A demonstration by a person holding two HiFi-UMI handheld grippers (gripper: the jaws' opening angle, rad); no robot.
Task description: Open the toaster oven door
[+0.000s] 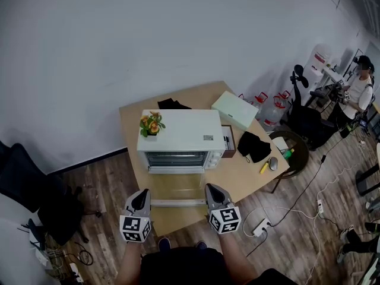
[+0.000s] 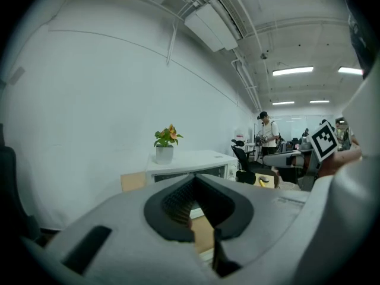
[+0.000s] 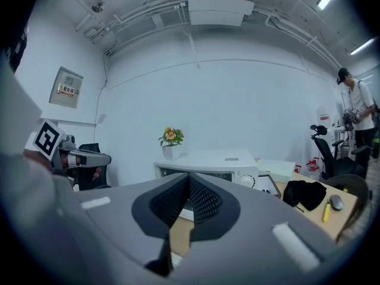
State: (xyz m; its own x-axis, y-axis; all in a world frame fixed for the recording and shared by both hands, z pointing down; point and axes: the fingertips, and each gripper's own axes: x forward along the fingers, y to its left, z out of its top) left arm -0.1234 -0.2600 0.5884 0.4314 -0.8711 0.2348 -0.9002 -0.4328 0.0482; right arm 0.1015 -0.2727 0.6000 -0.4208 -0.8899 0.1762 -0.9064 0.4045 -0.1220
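Oven (image 1: 181,136): door (image 1: 178,189) appears dropped flat before it, task seemingly done; left gripper (image 1: 143,195) and right gripper (image 1: 214,190) before oven, closed, empty.

We see a plain white wall (image 1: 178,28) behind a light wooden table (image 1: 240,172), which stands against it on a dark wood-plank floor (image 1: 107,186). Black office chairs (image 1: 27,186) sit at either side. Strip lights (image 2: 293,71) and an air-conditioning unit (image 3: 215,3) hang from the ceiling.
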